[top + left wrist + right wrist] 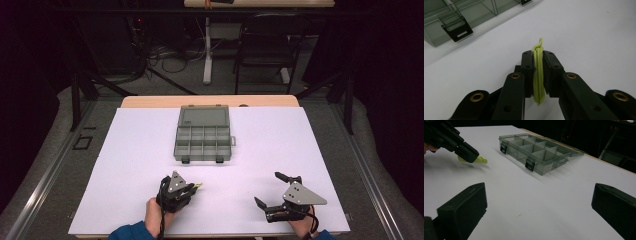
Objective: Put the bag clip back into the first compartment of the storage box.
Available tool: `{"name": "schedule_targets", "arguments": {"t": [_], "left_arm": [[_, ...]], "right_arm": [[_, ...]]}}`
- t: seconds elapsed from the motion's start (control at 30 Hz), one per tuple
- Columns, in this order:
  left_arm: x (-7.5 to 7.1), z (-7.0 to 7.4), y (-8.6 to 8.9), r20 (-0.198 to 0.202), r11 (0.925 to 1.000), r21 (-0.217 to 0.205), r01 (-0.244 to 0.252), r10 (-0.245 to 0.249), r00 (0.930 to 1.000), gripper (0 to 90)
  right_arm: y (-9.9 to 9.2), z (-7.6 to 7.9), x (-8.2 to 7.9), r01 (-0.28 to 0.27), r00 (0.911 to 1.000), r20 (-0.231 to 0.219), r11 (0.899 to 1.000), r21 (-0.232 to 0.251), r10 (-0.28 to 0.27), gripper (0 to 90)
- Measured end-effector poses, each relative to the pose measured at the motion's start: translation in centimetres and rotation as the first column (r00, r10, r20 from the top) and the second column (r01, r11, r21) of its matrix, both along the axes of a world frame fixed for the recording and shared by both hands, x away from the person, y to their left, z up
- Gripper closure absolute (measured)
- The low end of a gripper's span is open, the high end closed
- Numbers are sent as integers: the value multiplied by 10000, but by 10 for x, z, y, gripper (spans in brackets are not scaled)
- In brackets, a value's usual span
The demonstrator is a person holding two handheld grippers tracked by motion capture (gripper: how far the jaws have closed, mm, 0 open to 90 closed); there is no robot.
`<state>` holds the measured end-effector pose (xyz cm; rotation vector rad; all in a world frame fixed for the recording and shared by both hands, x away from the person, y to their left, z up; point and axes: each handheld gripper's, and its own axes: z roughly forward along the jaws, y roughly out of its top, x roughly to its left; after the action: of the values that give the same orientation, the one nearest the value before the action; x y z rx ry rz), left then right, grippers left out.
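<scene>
Two black two-jaw tools work over a white-topped table (125,150), one in each of the person's hands. The left tool (196,187) is clenched on a thin yellow-green plastic clip (538,72): in the left gripper view the clip stands edge-on between the two jaw pads, pressed on both flat sides, with its curled tip poking out past the jaw ends and its lower end hanging below the pads. In the right gripper view the same clip juts from the left tool's jaws at the upper left, held just above the white surface. The right tool (269,189) is released, its jaws spread wide with only bare table between them.

A smoky grey translucent plastic organiser box (203,139) with a grid of small compartments sits toward the far middle of the table, its lid folded open behind it and two black latches on its near edge. The clip and left tool are near the box's front, short of it and apart from it. The right tool lies well apart from both clip and box.
</scene>
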<state>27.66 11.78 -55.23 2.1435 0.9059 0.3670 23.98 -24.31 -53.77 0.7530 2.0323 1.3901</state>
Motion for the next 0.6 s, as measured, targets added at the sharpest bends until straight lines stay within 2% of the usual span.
{"name": "schedule_targets", "arguments": {"t": [0.6], "left_arm": [[2,4,9,64,9997,-145,-220,221,9997,798]], "right_arm": [[1,-1,0,-47,10000,-21,10000,-51,47,0]]}}
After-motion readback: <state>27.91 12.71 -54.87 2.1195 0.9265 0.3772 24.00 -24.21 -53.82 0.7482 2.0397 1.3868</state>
